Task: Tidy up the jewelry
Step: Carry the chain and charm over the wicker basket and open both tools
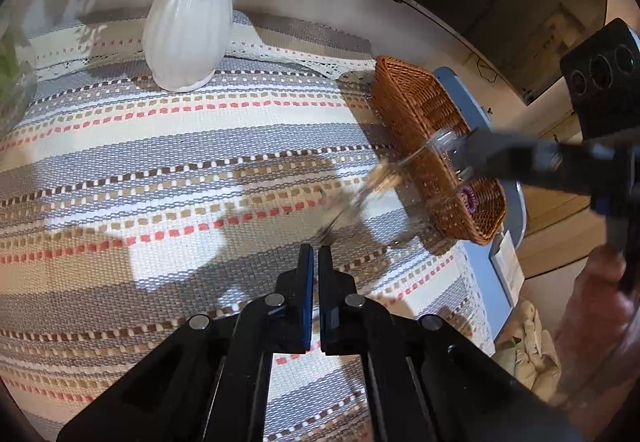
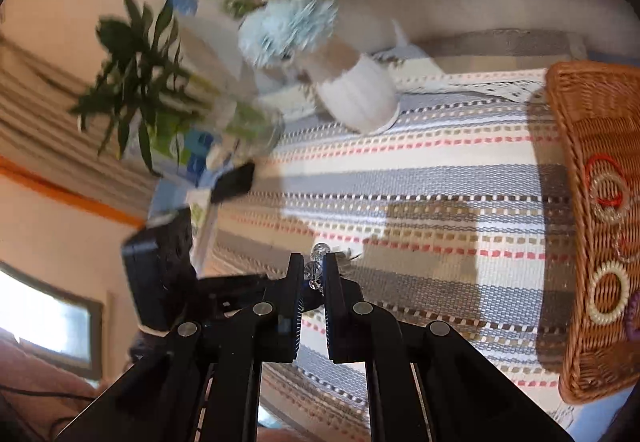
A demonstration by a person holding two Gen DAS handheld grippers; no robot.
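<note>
fig. legend: i am carrying a clear-bead bracelet (image 2: pixel 316 269) in my right gripper (image 2: pixel 313 270), whose jaws are pressing together on the beads; in the left wrist view the same strand (image 1: pixel 400 178) is trailing blurred from that gripper's tips over the near rim of the wicker basket (image 1: pixel 440 146). my left gripper (image 1: pixel 316 262) is hanging above the striped table cloth (image 1: pixel 160 146) w/ its jaws drawn together and nothing visible btwn them. step in hand, as i am reading it: transfer of one piece toward the basket, which is sitting at the cloth's edge, well apart from the white vase (image 1: pixel 188 38). next move, as i am judging it, is calling for bringing the bracelet fully over the basket's open interior, lowering so the loose end is not snagging on the weave or draping outside the rim, then parting the jaws. count, right wrist view: i am seeing in the basket a cream coil ring (image 2: pixel 608 294), a pale beaded loop w/ red cord (image 2: pixel 606 190), and a purple coil (image 2: pixel 634 316) at the frame's edge, so approx. three pieces, though blur is making more possible; plus one bracelet in transit. also one basket, one vase of flowers, one glass vessel w/ green leaves (image 2: pixel 256 122). no loose jewelry is showing on the cloth.
</note>
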